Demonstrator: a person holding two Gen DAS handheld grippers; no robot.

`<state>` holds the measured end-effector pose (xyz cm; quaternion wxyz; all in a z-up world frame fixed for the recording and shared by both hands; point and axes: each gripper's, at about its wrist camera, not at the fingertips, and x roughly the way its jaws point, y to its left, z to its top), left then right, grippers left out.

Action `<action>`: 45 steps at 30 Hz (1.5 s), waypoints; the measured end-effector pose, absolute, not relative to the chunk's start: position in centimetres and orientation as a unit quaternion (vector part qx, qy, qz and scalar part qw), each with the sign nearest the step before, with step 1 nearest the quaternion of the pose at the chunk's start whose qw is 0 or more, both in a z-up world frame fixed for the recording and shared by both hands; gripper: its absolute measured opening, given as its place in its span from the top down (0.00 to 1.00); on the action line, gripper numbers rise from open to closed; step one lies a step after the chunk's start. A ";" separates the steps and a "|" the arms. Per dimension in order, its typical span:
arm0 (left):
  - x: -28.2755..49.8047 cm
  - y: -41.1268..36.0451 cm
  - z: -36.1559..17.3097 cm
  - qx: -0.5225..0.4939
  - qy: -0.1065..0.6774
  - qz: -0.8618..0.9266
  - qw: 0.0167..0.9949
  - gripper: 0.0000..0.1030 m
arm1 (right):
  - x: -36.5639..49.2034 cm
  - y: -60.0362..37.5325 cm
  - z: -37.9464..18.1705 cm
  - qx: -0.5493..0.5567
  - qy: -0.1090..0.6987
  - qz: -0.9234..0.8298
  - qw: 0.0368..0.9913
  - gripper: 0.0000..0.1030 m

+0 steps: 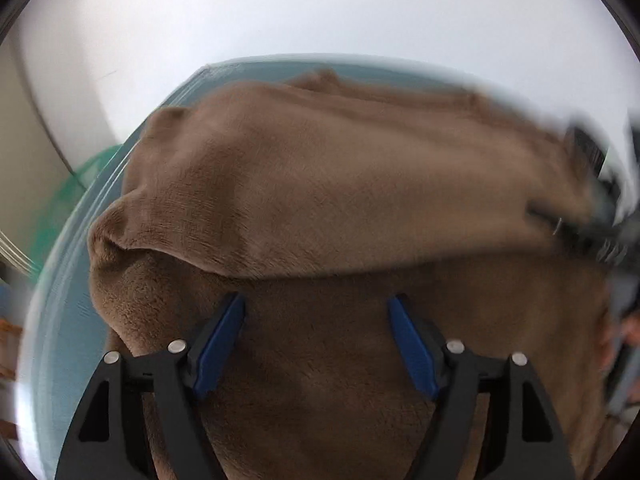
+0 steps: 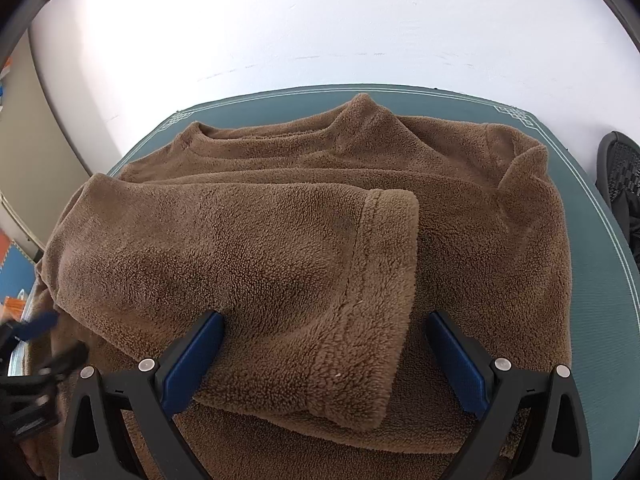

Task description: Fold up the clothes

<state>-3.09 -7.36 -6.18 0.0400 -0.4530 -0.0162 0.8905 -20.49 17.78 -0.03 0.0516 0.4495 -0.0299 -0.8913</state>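
Observation:
A brown fleece sweater [image 2: 460, 208] lies spread on a teal table [image 2: 592, 264], collar toward the far edge. Its left sleeve [image 2: 248, 256] is folded across the body, cuff [image 2: 384, 280] pointing right. My right gripper [image 2: 324, 320] is open, its blue fingers [image 2: 192, 356] straddling the sleeve near the cuff, holding nothing. My left gripper [image 1: 316, 304] is open just above the sweater [image 1: 320, 184] near the folded sleeve's lower edge; this view is blurred. It also shows blurred at the left edge of the right wrist view [image 2: 36, 332].
A white wall rises behind the table. A black mesh chair [image 2: 620, 176] stands at the right. A green object [image 1: 60, 208] sits off the table's left edge [image 1: 60, 280]. Blue and orange floor mats [image 2: 12, 272] lie at the left.

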 end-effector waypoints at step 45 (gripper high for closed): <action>11.7 -13.0 -0.7 -0.420 -0.050 0.904 0.059 0.15 | -17.7 18.4 -6.8 0.475 0.029 -0.878 0.048 0.00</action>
